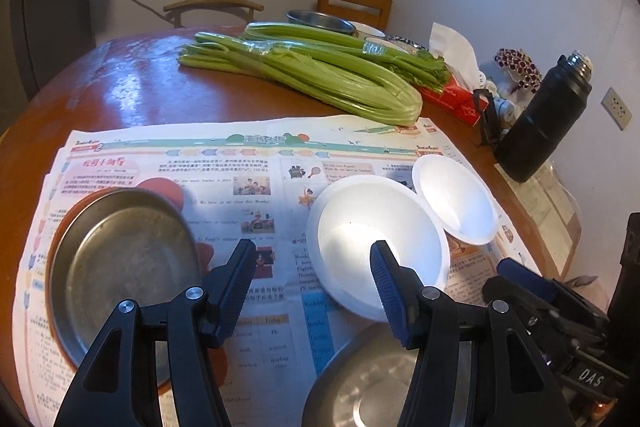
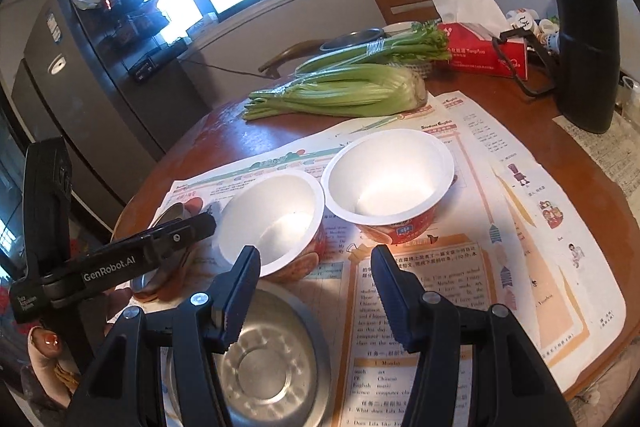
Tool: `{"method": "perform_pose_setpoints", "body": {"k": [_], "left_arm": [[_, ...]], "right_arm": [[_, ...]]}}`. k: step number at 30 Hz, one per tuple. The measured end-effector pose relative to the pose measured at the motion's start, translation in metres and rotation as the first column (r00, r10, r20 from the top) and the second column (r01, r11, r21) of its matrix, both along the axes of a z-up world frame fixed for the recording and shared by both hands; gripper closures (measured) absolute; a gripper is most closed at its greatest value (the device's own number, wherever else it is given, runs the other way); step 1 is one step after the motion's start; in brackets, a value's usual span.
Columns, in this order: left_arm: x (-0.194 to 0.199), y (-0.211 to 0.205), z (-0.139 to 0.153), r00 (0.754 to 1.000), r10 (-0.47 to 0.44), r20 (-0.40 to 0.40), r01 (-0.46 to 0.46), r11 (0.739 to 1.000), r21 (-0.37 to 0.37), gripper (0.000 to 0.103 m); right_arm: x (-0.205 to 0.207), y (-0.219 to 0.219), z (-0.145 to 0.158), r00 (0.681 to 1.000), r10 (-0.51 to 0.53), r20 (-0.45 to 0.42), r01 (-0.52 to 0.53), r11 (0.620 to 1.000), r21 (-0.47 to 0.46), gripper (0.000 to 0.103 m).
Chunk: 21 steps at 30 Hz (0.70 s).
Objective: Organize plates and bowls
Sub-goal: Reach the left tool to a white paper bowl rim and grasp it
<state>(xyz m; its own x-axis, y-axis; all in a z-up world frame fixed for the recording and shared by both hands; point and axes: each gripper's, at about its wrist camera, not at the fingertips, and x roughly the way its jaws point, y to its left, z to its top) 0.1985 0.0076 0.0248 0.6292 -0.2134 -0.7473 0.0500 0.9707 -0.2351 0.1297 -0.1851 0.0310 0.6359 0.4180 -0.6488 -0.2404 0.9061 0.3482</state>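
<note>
Two white paper bowls (image 2: 272, 215) (image 2: 388, 175) sit side by side mid-frame on newspaper (image 2: 460, 267) covering the worktop (image 2: 240, 135). Steel bowl (image 2: 264, 367) lower centre. Left gripper (image 1: 312, 267) and right gripper (image 2: 316, 267) both apart, seemingly empty.

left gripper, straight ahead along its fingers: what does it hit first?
Probably the nearer white paper bowl, or the newspaper just left of it. The left gripper stands open and empty, tilted down; depth is unclear.

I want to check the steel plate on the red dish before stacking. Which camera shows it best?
The left wrist view: the steel plate lies whole and unobstructed. The right wrist view catches only an edge behind the left gripper.
</note>
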Motion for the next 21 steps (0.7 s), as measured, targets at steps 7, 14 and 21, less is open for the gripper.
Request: {"method": "perform_pose_setpoints", "body": {"k": [7, 14, 21], "left_arm": [[0.017, -0.004, -0.012, 1.000, -0.013, -0.027, 0.013, 1.000, -0.005, 0.042], [0.030, -0.007, -0.026, 0.998, -0.024, -0.053, 0.024, 1.000, -0.001, 0.042], [0.036, -0.008, -0.030, 0.999, -0.028, -0.044, 0.029, 1.000, 0.007, 0.042]], "right_arm": [[0.016, 0.019, -0.011, 0.999, 0.027, -0.025, -0.027, 0.999, -0.030, 0.046], [0.027, 0.035, -0.024, 0.998, 0.052, -0.040, -0.055, 0.995, -0.084, 0.046], [0.032, 0.047, -0.029, 0.997, 0.068, -0.036, -0.072, 0.990, -0.120, 0.046]]}}
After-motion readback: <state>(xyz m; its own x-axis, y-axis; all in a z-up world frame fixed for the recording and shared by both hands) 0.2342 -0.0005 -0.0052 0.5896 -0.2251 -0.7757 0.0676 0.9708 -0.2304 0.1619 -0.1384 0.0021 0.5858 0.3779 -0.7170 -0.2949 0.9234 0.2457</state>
